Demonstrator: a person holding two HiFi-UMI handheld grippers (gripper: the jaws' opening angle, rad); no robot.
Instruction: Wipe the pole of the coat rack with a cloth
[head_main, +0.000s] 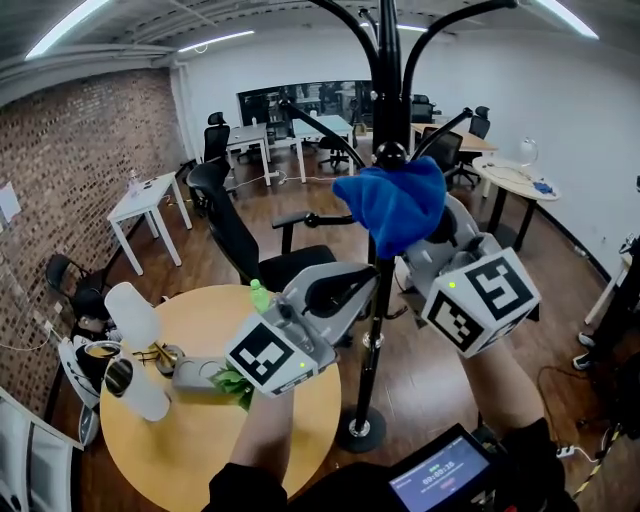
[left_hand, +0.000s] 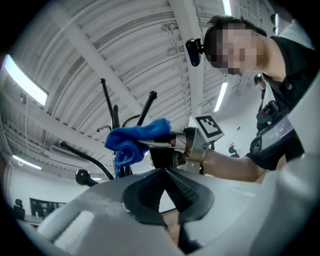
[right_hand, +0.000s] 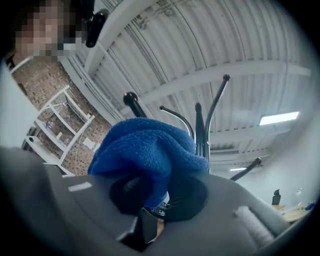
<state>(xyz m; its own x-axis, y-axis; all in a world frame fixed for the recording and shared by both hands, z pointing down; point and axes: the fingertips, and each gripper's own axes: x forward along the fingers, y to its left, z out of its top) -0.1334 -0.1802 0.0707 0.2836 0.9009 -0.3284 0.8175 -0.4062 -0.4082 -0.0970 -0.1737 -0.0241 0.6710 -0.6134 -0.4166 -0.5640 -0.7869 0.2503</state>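
Closest to me, my left hand-held gripper (left_hand: 164, 175) is clenched on nothing: its two dark pads meet at the tips with no gap and nothing between them. In the head view it sits low, just beside the pole (head_main: 378, 310) on its left, and I cannot tell whether it touches it. My right hand-held gripper (right_hand: 159, 192) is clamped on the blue cloth (head_main: 395, 205), which is bunched into a thick wad that spills over both jaws. The wad sits high on the pole, just under the knob where the curved hooks (head_main: 440, 25) branch out, and it looks pressed against the metal there, though the contact itself is hidden behind the fabric.

I judge that the wiping is at its upper end, with the long stretch of pole down to the round base (head_main: 360, 430) yet to be covered. The next move calls for a firm slide downward along the shaft, with the cloth kept wrapped against it so the jaws do not scrape bare metal. Bracing the rack with my empty left would help, as a light stand may sway.

Beyond, the round yellow surface (head_main: 190, 440) stands to the left, with an office chair (head_main: 235, 235) behind it.
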